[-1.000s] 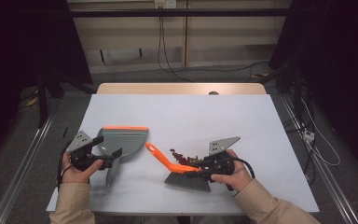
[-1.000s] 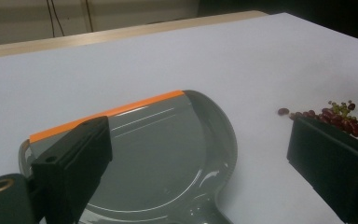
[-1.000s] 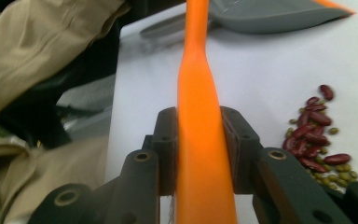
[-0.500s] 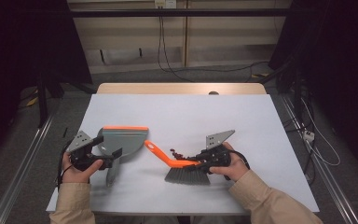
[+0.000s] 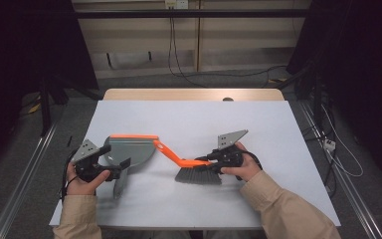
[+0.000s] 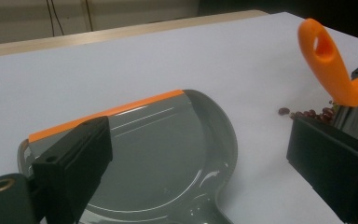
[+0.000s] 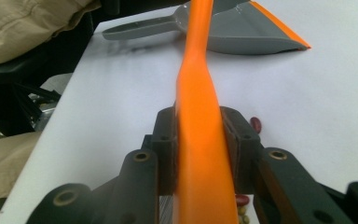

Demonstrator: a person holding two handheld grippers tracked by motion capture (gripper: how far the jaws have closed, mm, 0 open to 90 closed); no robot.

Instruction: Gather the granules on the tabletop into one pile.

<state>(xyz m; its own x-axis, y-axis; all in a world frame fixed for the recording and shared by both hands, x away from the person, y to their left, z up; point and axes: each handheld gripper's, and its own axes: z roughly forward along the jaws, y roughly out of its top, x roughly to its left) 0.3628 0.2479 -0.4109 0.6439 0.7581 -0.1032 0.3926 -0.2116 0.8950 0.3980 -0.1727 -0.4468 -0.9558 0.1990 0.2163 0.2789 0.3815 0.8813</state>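
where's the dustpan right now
In the high view the dustpan lies on the table's left side, beside the left gripper, left of the brush.

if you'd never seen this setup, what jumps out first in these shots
The bright orange brush handle jumps out first, clamped between the jaws of the right gripper near the middle of the white table, its grey bristles down on the surface. Next is the grey dustpan with its orange lip, lying at the left in front of the left gripper. Small dark red beans lie scattered by the bristles.
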